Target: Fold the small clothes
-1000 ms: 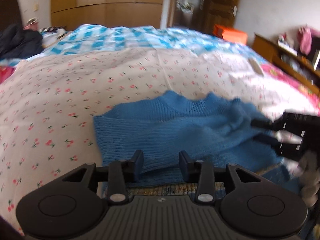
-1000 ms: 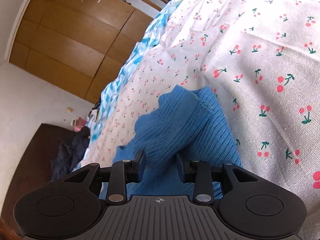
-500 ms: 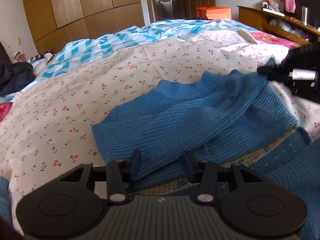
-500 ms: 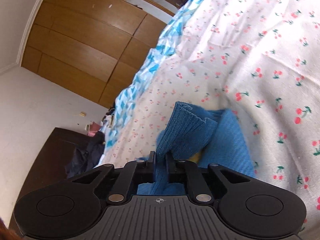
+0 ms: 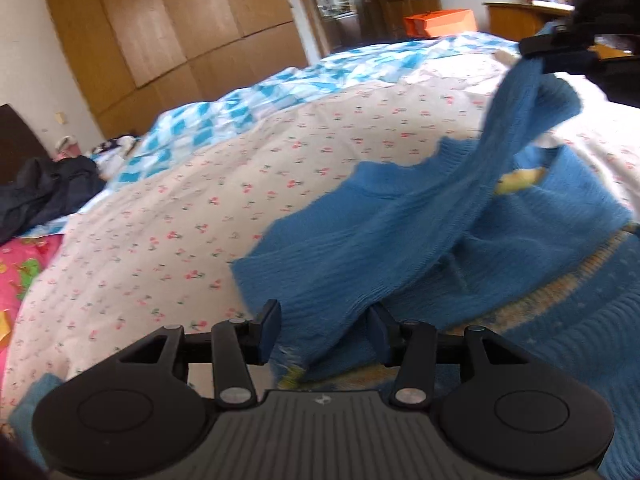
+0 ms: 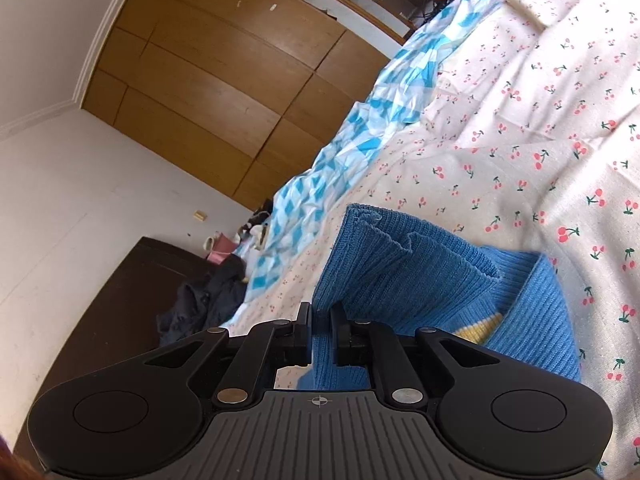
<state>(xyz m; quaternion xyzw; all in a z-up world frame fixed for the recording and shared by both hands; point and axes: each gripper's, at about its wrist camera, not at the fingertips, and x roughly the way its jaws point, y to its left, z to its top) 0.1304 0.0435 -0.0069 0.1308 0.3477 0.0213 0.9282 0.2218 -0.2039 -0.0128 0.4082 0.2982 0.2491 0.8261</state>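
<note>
On the cherry-print bedspread (image 5: pixel 160 216) lay the blue sweater (image 5: pixel 360 248). Right gripper (image 6: pixel 320 332) pinched its sleeve (image 6: pixel 384 264), lifted; left gripper (image 5: pixel 324 328) gaped wide over the hem. Best carry the sleeve flat across, keeping it taut.

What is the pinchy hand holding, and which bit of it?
The right gripper is pinching the blue sweater by its sleeve, near the cuff, lifting it off the bed. The left gripper is open, holding nothing.

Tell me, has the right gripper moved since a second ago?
Yes. The right gripper, shut on the blue sweater sleeve, has risen from the cherry-print sheet toward the orange box.
</note>
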